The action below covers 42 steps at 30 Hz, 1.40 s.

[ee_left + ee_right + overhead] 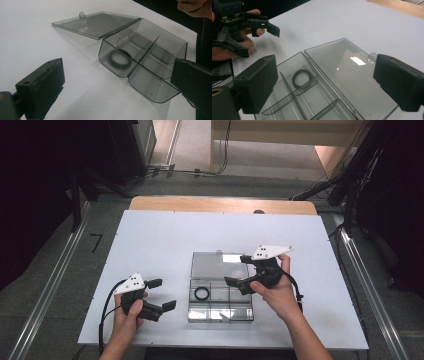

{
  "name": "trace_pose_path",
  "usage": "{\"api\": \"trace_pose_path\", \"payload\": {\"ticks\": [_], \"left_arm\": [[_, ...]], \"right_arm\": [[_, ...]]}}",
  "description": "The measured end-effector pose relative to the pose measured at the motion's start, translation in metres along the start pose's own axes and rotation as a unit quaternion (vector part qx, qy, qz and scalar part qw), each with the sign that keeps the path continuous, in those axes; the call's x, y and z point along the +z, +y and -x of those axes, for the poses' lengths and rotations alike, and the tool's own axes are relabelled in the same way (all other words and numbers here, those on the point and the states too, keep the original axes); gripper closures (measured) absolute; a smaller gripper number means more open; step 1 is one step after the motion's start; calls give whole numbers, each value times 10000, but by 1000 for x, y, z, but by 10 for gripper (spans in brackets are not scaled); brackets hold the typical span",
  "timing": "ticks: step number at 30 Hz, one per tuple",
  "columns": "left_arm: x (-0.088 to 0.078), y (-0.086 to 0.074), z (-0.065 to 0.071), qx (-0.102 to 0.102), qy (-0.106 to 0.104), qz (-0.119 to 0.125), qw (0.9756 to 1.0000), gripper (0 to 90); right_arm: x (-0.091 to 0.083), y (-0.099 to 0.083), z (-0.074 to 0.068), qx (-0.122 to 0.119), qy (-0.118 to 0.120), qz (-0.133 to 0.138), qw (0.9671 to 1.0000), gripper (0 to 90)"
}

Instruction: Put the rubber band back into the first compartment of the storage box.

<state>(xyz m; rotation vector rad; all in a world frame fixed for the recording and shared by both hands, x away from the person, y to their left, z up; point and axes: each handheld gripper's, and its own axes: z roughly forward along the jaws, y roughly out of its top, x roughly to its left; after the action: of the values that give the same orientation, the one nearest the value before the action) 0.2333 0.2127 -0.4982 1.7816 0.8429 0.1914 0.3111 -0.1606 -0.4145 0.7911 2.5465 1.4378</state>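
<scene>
A clear plastic compartment box (220,312) lies in the middle of the white board, its lid (220,266) folded flat behind it. A black ring (201,293) rests in the box's left compartment. My left gripper (162,294) is held just left of the box, open, with nothing between its jaws. My right gripper (237,270) hovers over the box's right side and the lid, open and empty. In the left gripper view the box (150,85) and ring (120,58) lie ahead of the spread jaws. The right gripper view looks down on the ring (301,77) and lid (342,72).
The white board (150,245) sits on a wooden table whose far edge (222,204) shows behind it. Metal rails (50,285) run along the floor on both sides, with cables and dark equipment at the back. Bare board surrounds the box.
</scene>
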Motion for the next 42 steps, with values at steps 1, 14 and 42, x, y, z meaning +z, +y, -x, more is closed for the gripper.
{"api": "trace_pose_path", "payload": {"ticks": [1,14,42], "left_arm": [[0,0,0,-11,1,20,10000,0],[-1,0,0,-15,-21,58,10000,0],[-1,2,3,1,1,100,9999,0]], "right_arm": [[-2,0,2,10,-8,31,10000,16],[-16,-4,23,282,-217,246,9991,0],[-17,-25,60,812,-397,367,9952,0]]}}
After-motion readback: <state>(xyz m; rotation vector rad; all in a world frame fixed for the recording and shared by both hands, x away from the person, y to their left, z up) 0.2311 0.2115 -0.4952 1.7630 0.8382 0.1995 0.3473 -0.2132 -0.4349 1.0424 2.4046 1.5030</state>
